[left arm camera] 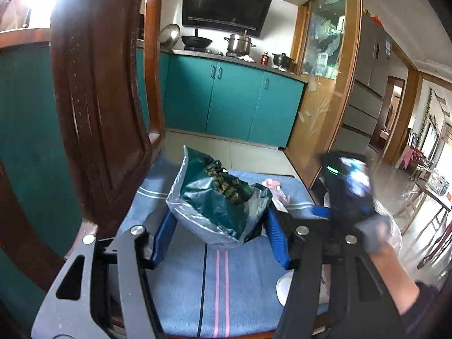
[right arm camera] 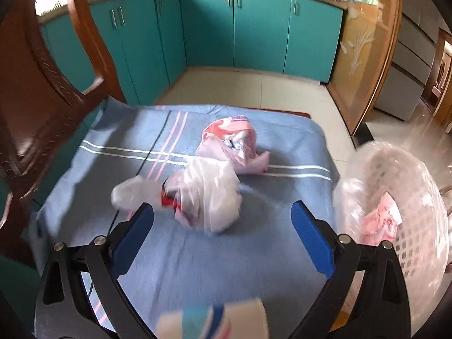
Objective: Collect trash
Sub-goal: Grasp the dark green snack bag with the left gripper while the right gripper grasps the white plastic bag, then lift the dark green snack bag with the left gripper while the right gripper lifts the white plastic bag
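Observation:
In the left wrist view my left gripper (left arm camera: pixel 219 221) is closed around a crumpled green and silver foil bag (left arm camera: pixel 217 197), held over the blue striped cloth (left arm camera: pixel 180 279) on a chair seat. A pink wrapper (left arm camera: pixel 275 188) lies behind it. In the right wrist view my right gripper (right arm camera: pixel 223 220) is open and empty above the cloth (right arm camera: pixel 276 254), just short of a clear plastic bag with red print (right arm camera: pixel 209 195). A pink wrapper (right arm camera: pixel 236 144) lies beyond that. A white mesh basket (right arm camera: pixel 406 214) lined with clear plastic stands at the right and holds pink trash.
The wooden chair back (left arm camera: pixel 99 99) rises at the left. Teal kitchen cabinets (left arm camera: pixel 234 101) and tiled floor (right arm camera: pixel 248 87) lie beyond the seat. A glass sliding door (right arm camera: pixel 364 50) stands at the right. A blurred paper item (right arm camera: pixel 214 322) lies at the near edge.

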